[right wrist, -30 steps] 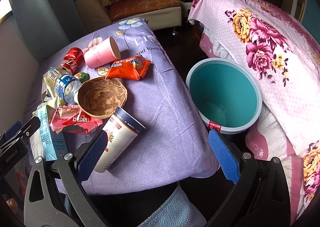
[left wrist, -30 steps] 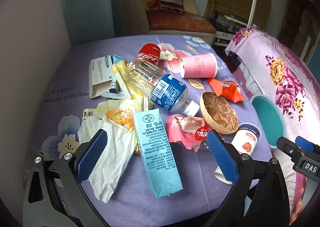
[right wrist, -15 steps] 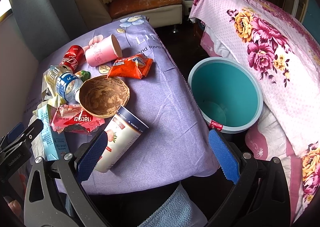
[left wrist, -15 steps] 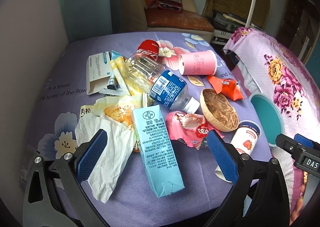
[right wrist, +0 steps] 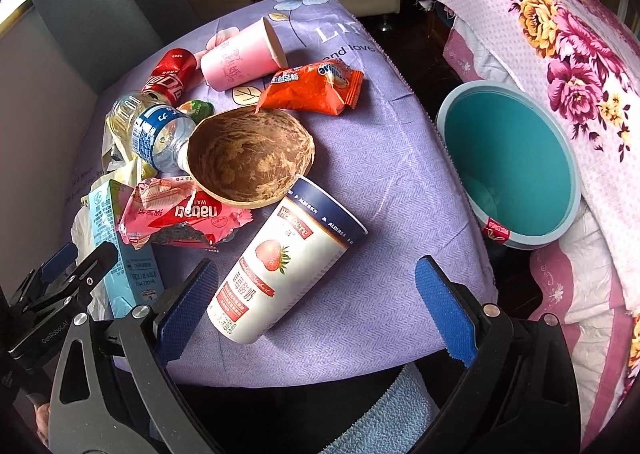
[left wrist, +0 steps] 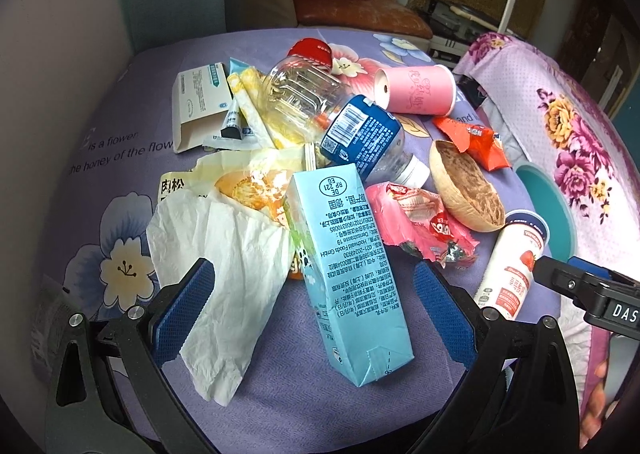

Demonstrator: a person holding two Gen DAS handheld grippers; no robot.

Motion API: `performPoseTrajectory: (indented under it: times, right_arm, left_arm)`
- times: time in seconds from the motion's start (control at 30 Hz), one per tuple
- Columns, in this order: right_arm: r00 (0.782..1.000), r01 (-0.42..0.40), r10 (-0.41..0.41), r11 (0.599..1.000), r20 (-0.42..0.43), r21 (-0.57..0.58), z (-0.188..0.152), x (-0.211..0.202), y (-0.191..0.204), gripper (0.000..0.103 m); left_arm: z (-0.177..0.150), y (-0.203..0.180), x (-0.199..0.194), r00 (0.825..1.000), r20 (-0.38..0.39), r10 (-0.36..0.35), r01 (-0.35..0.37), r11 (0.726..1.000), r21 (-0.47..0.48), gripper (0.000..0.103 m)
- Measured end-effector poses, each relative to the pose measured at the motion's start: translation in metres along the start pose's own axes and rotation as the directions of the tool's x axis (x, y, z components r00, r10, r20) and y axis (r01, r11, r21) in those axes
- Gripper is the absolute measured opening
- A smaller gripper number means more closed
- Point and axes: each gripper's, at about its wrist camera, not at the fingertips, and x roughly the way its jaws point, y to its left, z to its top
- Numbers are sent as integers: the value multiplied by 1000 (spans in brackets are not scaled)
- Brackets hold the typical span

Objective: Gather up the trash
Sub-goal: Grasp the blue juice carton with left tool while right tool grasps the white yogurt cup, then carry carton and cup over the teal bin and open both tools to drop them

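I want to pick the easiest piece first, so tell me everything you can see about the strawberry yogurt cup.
The strawberry yogurt cup is a tall, tapered paper-looking cup, white with a strawberry picture, red label patches and a dark blue band at its wide rim. It lies on its side on the purple cloth, apparently intact, rim toward the coconut shell and touching or nearly touching it. Its narrow base points at the right gripper, between the open jaws.

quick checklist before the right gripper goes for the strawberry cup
1. Right gripper open and empty: ok.
2. Strawberry cup lying on its side, nothing on top of it: ok.
3. Cup lined up between the fingers: not ok, it sits toward the left finger.
4. Cup's rim clear of the coconut shell: cannot tell, they look close or touching.
5. Teal bin open, beside the table: ok.
6. Left gripper open, over the blue carton, out of the way: ok.
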Motion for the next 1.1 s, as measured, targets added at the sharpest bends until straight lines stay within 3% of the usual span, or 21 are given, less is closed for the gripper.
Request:
performPoseTrajectory:
  times: [0.27,0.33,0.37,0.43,0.5,0.6,0.93,1.03,1.07,1.1]
  right_arm:
    - [996,-73,76,994,-44,78,14,28,-5,86]
    - [991,-105,112,990,-68,99,15,35,-9,69]
    - [989,-115,124,988,-84,103,14,38,-10,67]
    - [984,-149,158,983,-81,107,11,38,-12,64]
    - [984,-150,157,985,-80,90,11,36,-12,62]
    - [984,-151,157,986,-84,78,10,33,-13,59]
    - [981,-149,158,985,-112,83,12,42,-15,62]
    - [981,-153,162,985,-112,85,15,44,-15,69]
    - [980,-156,166,984,-114,91,15,46,-15,69]
    - [977,-164,175,982,-118,97,14,47,-16,69]
  left_arm:
    - [0,-1,10,998,-47,-43,44,999,20,99]
    - [-1,-7,11,998,-52,-46,49,998,47,99]
    - [-1,-12,11,998,-52,-43,46,997,65,99]
    - [-3,-18,13,998,-57,-39,43,995,88,89]
    - [-2,-16,19,993,-98,-71,78,995,69,52]
    - [-1,-6,20,987,-111,-117,121,992,29,46]
    - [4,-12,41,981,-174,-82,93,994,57,49]
    - [4,-17,48,982,-176,-68,80,995,61,49]
    - [3,-18,47,983,-172,-65,78,995,64,48]
    - [3,-19,45,983,-170,-71,83,994,66,40]
